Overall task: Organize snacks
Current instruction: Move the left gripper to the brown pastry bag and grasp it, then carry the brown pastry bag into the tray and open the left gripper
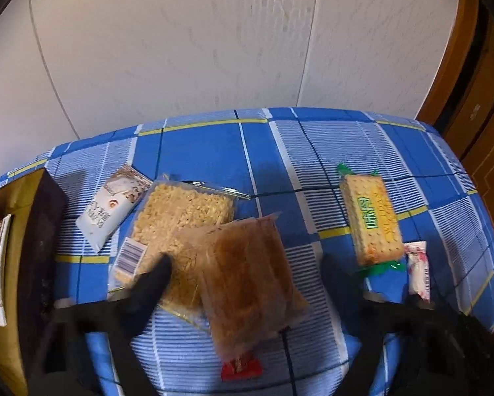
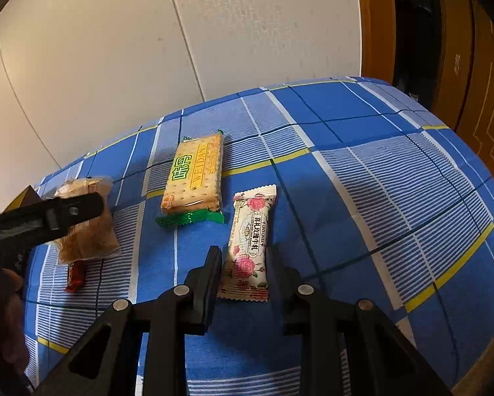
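Two tools work over the cloth-covered counter (image 2: pixel 379 198). The left tool (image 1: pixel 248 262) stands about half open astride a brown snack pack (image 1: pixel 247 274), its pads not clearly pressing. That pack leans on a yellow puffed-rice pack (image 1: pixel 181 211) at its 10 o'clock, with a red candy (image 1: pixel 240 366) at 6 and a cracker pack (image 1: pixel 370 217) at 2. The right tool (image 2: pixel 245 252) is nearly closed, pinching a rose-printed bar (image 2: pixel 248 247) that lies just at 4 o'clock from the crackers.
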The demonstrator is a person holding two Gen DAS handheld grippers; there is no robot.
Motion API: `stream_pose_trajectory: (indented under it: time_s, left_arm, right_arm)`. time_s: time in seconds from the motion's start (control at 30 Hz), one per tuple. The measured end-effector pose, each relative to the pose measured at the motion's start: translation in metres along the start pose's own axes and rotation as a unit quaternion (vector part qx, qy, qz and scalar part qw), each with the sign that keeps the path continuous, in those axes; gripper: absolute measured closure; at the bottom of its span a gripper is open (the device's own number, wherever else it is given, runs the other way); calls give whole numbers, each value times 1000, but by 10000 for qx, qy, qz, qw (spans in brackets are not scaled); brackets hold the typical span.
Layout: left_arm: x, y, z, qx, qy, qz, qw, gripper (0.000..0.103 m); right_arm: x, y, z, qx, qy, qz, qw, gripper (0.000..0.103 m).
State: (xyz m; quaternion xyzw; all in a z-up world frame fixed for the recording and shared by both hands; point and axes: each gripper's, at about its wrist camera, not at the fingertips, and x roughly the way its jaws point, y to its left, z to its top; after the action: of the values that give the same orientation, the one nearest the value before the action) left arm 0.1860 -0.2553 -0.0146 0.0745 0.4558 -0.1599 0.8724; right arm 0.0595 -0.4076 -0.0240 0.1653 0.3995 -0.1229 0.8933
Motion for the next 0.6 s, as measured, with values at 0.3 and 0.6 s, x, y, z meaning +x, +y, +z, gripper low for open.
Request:
stream_pose_trajectory:
  time_s: [0.3,0.6]
  left_arm:
    - [-15,3,-12,268,-354,-115,9989,61]
    - [-37,25,-32,92,-507,-545,9972,72]
  right_arm:
    - [-1,-2,0,76,-8,67,9999,75]
    - [-1,1,-1,41,-30,-18,10000,75]
